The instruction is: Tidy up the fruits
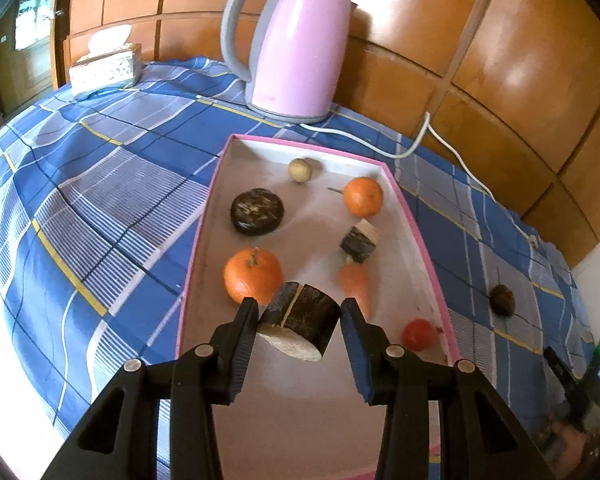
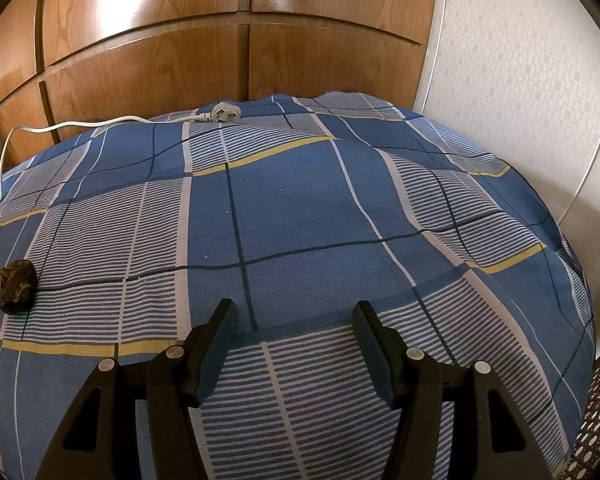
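Note:
My left gripper (image 1: 299, 307) is above the near end of a pink-rimmed white tray (image 1: 408, 208). A dark cylinder piece with a pale cut face (image 1: 300, 322) sits between its fingers; the left finger touches it, the right finger stands a little off it. In the tray lie two oranges (image 1: 253, 276) (image 1: 363, 197), a dark round fruit (image 1: 257, 211), a small pale round fruit (image 1: 300, 169), another dark cut piece (image 1: 359, 241), a carrot-like piece (image 1: 354, 280) and a red fruit (image 1: 419, 334). A dark wrinkled fruit (image 2: 16, 286) lies on the cloth left of my open, empty right gripper (image 2: 296, 320); it also shows in the left wrist view (image 1: 502, 300).
A pink kettle (image 1: 296, 44) stands behind the tray, its white cord (image 1: 440, 136) running right to a plug (image 2: 226, 113). A tissue box (image 1: 106, 66) sits at the far left. Blue checked cloth (image 2: 300, 208) covers the surface; wooden panels stand behind, a white wall to the right.

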Demonstrator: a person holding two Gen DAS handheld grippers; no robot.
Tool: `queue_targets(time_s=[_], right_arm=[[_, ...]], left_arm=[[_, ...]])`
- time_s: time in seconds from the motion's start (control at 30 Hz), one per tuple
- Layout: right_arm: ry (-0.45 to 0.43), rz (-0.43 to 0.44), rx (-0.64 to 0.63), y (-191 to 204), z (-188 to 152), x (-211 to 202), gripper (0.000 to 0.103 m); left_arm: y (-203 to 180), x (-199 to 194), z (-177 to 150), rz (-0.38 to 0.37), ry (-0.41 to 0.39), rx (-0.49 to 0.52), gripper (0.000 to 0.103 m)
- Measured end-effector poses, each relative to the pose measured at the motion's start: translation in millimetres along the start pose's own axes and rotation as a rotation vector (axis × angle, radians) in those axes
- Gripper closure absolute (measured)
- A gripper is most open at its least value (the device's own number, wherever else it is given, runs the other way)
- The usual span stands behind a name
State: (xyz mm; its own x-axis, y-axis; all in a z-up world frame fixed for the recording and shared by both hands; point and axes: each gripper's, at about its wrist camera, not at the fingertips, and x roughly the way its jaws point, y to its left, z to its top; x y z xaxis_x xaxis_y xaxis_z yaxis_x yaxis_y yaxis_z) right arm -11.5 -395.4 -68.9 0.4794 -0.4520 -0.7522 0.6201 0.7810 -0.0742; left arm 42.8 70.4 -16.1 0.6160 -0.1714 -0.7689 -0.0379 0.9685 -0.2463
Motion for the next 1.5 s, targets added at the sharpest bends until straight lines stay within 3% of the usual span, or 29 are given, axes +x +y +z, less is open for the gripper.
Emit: queue_targets(time_s=[0.33, 0.47, 0.53, 0.83, 1.1, 1.5], right_arm=[[0.0, -0.001, 0.0, 0.2, 0.0, 0.1, 0.042], [0.0, 0.0, 0.0, 0.3, -0.1, 0.2, 0.042], [0.0, 0.0, 0.001, 0.1, -0.1, 0.2, 0.042], [0.0, -0.002, 0.0, 0.4, 0.0, 0.2, 0.042], [0.001, -0.003, 0.0, 0.8, -0.1, 0.4, 0.042], [0.012, -0.013, -0.013, 2.1, 1.5, -0.1, 0.042]], left_arm=[[7.5, 13.3, 27.6, 0.007, -0.043, 0.033, 0.058], [4.5, 18.8, 32.3, 0.022, -0.052, 0.046, 0.045], [4.3, 18.8, 33.0, 0.034, -0.058, 0.043, 0.045], [16.5, -0.7, 16.5, 0.127, -0.094, -0.036, 0.045], [14.1, -16.5, -8.3, 0.145, -0.108, -0.014, 0.038], [8.9, -21.2, -17.6, 0.147, -0.12, 0.001, 0.033]])
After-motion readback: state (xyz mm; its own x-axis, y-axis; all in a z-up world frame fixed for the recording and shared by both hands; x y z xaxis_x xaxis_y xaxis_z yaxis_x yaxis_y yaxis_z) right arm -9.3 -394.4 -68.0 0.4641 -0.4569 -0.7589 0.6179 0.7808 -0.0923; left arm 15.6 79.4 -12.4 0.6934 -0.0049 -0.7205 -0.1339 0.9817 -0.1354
